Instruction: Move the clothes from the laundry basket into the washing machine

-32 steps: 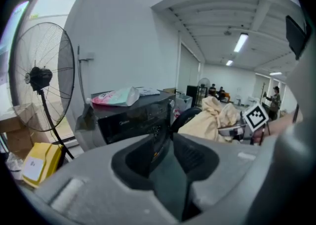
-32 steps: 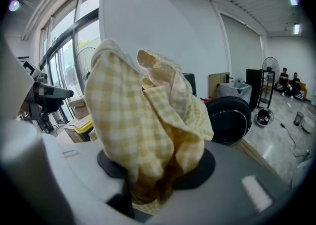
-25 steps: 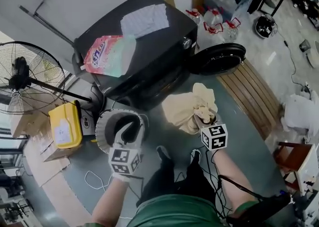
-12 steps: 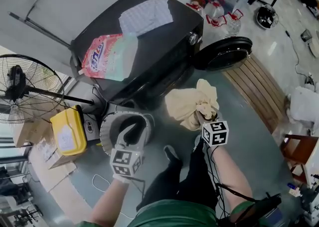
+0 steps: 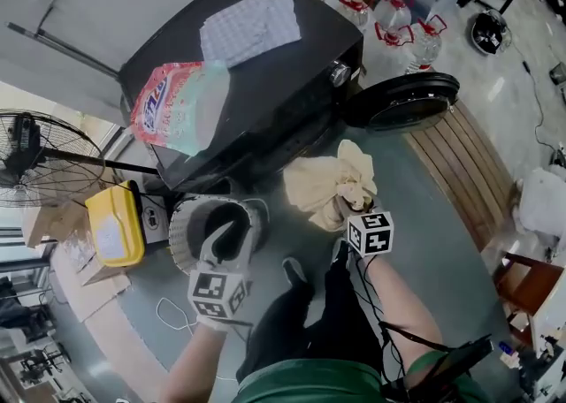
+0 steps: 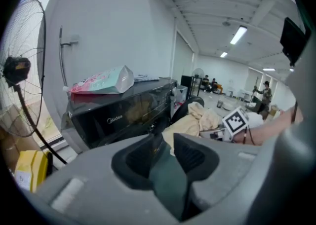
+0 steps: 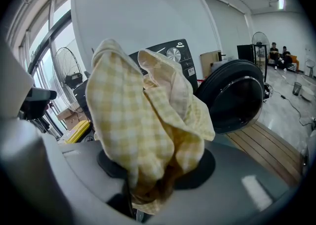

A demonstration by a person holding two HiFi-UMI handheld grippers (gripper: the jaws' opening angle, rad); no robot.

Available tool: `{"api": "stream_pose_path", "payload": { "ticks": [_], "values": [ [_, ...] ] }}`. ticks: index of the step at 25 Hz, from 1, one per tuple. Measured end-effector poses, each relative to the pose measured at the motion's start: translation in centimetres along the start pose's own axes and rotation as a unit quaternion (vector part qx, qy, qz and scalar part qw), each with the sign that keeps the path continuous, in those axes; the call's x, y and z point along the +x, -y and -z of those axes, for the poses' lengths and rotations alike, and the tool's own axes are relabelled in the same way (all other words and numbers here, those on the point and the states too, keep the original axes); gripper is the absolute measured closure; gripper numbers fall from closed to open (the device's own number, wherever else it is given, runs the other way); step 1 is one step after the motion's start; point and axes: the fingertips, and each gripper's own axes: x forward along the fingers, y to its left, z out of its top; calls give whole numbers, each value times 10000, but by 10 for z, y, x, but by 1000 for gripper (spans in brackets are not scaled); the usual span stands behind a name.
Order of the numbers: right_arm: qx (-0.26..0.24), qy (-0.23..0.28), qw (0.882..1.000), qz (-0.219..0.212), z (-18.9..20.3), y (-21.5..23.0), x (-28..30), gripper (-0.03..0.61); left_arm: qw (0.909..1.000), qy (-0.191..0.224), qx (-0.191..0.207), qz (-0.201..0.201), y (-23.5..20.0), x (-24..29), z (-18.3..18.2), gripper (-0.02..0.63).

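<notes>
Just one checked cloth [image 7: 133, 130] — right claw [image 7: 148, 192] pinches it — left claw [image 6: 167, 146] empty.

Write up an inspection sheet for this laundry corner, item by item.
surface: grey floor
job's things: black washing machine, door open; round laundry basket beside it, inside too dark to read; yellow checked cloth held clear of the floor
clutter: detergent pouch and checked sheet on the machine's top; yellow container by the basket
grippers: left gripper open and empty above the basket; right gripper shut on the cloth
cables: white cable on the floor; black cable along the right forearm
surroundings: standing fan, water jugs, wooden slat platform
</notes>
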Motion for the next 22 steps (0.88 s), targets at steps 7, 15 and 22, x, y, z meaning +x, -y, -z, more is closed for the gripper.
{"api": "stream_pose_path", "payload": {
  "ticks": [7, 15, 22],
  "values": [
    [83, -30, 9997, -237, 7, 21, 60, 394, 9999, -82, -147, 14, 5, 29, 18, 494],
    [261, -70, 9989, -390, 22, 17, 122, 394, 9996, -220, -106, 173, -32, 68, 54, 494],
    [253, -158, 9962, -817, 41, 22, 183, 393, 9979, -477, -49, 428, -40, 107, 92, 494]
  ]
}}
